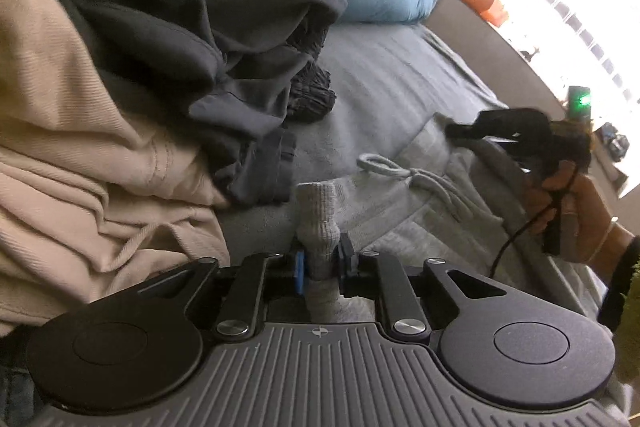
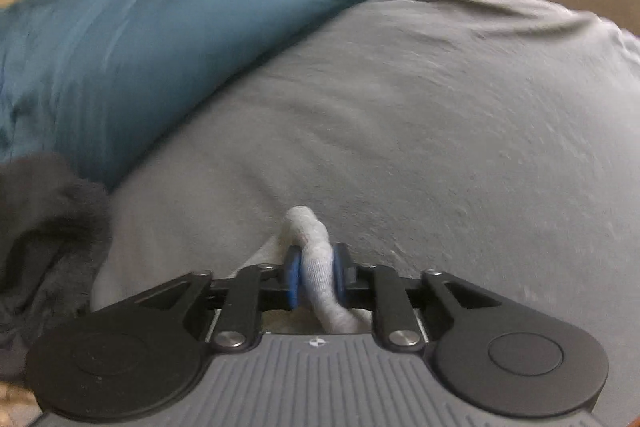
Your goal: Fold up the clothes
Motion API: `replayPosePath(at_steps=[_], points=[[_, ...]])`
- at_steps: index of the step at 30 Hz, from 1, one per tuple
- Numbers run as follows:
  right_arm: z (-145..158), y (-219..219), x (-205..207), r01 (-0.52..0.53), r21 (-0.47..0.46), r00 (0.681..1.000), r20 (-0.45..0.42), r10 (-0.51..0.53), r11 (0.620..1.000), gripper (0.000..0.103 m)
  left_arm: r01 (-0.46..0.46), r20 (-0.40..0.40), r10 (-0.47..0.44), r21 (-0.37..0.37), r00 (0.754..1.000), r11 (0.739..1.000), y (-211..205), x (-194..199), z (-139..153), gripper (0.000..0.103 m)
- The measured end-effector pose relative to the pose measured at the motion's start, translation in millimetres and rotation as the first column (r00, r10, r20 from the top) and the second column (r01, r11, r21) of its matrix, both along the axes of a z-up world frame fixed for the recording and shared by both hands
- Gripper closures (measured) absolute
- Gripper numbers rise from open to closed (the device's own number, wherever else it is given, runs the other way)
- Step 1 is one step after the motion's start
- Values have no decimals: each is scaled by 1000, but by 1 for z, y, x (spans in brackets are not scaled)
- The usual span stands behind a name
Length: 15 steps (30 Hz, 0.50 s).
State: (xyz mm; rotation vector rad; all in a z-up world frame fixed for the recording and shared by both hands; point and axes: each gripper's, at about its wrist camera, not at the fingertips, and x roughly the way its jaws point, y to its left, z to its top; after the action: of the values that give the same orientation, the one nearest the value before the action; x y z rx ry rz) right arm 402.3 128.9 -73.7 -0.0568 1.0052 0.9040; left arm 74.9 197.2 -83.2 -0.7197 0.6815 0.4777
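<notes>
Both tongs, left tongs [image 1: 323, 259] and right tongs [image 2: 316, 277], pinch bunched edges of light grey drawstring sweatpants [image 1: 400, 203] over the grey bed [image 2: 400, 107]; uneven pulling could slip a thick bunch free.

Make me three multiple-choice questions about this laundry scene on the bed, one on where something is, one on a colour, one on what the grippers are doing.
1. Where is the beige garment relative to the dark garment?
A. under and beside it
B. on the pillow
C. in the right gripper

2. What colour is the pillow?
A. red
B. blue
C. white

3. What state is the left gripper in?
A. open, empty
B. shut on light grey fabric
C. shut on a cord

Answers: 1 A, the dark garment overlaps it; 2 B, plainly blue; 3 B, fabric is pinched between the pads.
</notes>
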Motion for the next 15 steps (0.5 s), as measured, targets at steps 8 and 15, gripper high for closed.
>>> replayPosePath(at_steps=[8,15], points=[[86,-146,-7,244,106,969,-51,-240,964,35,-14,16,12,85,1000,996,-18,-13,22,60],[153,-355,-91,570,293,821,-156,-549,768,32,11,36,-17,150,999,989,-41,-25,44,59]])
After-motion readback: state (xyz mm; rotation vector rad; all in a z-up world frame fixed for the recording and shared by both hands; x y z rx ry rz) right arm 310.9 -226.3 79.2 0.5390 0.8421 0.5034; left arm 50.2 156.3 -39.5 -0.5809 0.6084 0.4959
